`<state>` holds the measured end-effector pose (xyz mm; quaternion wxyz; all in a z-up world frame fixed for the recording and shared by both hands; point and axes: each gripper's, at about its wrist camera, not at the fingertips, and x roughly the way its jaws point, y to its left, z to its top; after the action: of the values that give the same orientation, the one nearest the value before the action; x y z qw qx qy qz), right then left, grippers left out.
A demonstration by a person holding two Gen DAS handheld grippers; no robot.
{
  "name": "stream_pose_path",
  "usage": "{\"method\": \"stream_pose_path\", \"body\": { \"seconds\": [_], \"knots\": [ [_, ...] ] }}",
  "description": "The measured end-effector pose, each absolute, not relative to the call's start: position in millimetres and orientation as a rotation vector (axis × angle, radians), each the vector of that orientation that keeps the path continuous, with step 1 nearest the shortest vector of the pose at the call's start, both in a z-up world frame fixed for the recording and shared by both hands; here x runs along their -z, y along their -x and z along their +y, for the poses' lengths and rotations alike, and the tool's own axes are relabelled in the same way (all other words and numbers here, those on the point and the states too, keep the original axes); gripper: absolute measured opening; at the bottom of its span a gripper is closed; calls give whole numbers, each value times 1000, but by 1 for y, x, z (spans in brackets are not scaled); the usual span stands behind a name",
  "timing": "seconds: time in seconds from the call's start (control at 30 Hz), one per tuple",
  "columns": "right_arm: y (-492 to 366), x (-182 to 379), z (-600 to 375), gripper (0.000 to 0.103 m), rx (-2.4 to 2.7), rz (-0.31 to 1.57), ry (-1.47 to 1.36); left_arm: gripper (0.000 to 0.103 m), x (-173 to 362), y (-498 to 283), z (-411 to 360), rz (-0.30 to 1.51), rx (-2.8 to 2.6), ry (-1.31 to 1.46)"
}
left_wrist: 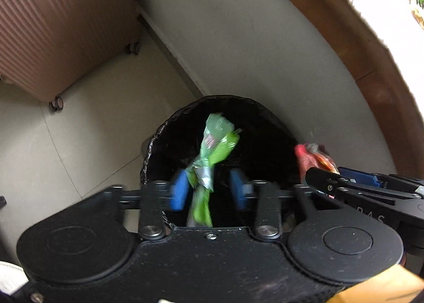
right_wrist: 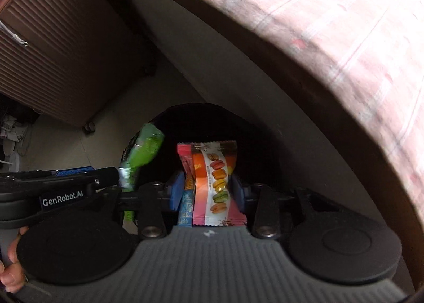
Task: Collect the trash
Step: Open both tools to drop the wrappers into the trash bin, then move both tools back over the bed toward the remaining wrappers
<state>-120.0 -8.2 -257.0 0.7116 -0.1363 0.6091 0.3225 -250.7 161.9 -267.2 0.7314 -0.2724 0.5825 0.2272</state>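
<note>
**A:** Pads (left_wrist: 179, 193) on left gripper (left_wrist: 209, 191)?

**B:** Spread apart. Crumpled green wrapper (left_wrist: 212, 149) loose between them, right over black-lined bin (left_wrist: 156, 141).

**A:** And right gripper (right_wrist: 206, 191)?

**B:** Parted too, pointing steeply down. Macaron packet (right_wrist: 214, 183) and blue sachet (right_wrist: 186, 207) upright between blue pads, no squeeze visible, above same bin mouth.

**A:** Further out?

**B:** Ribbed brown suitcase (left_wrist: 61, 25) on wheels beyond bin, wall just behind, pink checked cloth (right_wrist: 331, 38) overhead.

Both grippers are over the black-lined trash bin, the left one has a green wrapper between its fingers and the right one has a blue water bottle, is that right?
Not quite. The right gripper has a macaron snack wrapper between its fingers, not a bottle, as the right wrist view shows. The rest is right.
</note>
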Motion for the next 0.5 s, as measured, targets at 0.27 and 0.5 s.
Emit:
{"method": "stream_pose_path", "body": {
  "seconds": [0.27, 0.5],
  "knots": [
    [121, 252, -12, 70, -689, 1339, 294, 60, 268, 248, 158, 1274, -469, 584],
    [117, 230, -17, 73, -675, 1306, 238, 70, 239, 247, 166, 1243, -481, 547]
  ]
}}
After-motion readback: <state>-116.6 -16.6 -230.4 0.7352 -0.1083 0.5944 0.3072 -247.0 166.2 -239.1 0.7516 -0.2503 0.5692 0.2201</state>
